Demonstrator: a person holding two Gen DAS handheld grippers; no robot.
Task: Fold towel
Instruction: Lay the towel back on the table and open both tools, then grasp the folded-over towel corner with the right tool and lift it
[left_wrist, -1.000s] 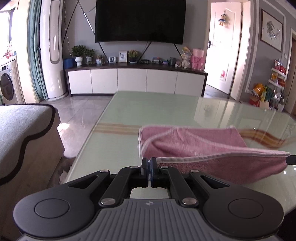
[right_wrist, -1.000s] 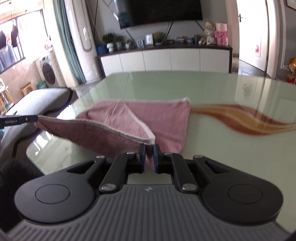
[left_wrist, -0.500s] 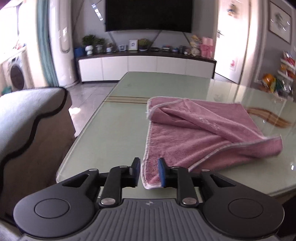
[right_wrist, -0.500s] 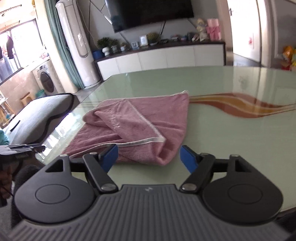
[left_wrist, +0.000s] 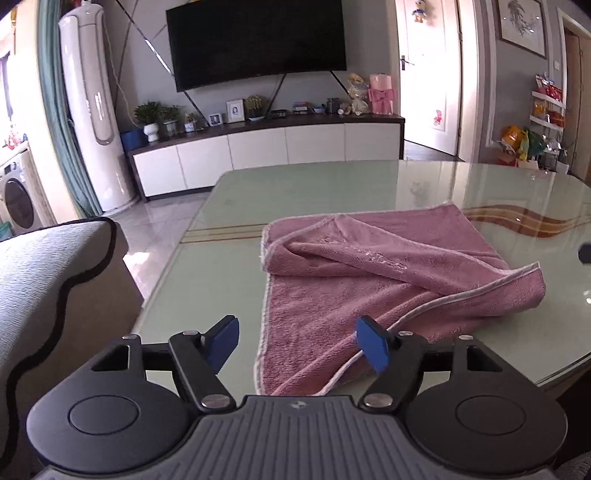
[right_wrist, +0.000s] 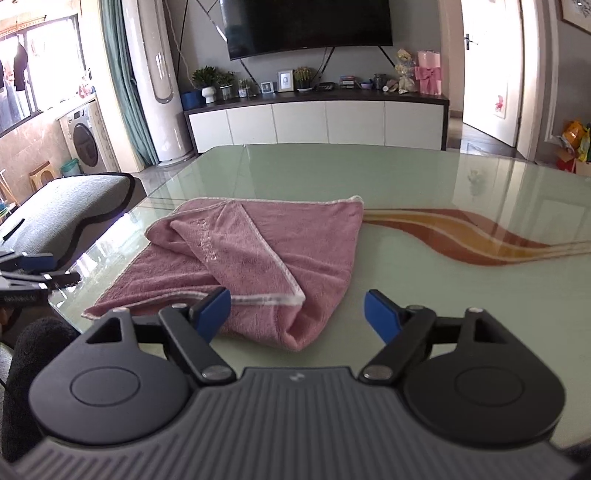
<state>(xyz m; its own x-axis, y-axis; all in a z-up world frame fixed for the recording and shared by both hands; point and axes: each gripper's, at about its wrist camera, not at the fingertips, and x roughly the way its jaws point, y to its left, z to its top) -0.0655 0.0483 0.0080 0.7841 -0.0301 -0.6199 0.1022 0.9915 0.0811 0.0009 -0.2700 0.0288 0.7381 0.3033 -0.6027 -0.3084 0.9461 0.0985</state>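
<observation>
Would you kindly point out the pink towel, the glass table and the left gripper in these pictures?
pink towel (left_wrist: 369, 291): left wrist view, flat middle of the cloth.
glass table (right_wrist: 424, 295): right wrist view, bare green top.
left gripper (left_wrist: 297, 339): left wrist view, midway between its open fingers.

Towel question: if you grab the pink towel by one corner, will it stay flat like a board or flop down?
Probably flop: the towel already lies in soft folds and wrinkles. It looks fluffy, so likely light. On the shiny glass table it may slide when pushed.
</observation>
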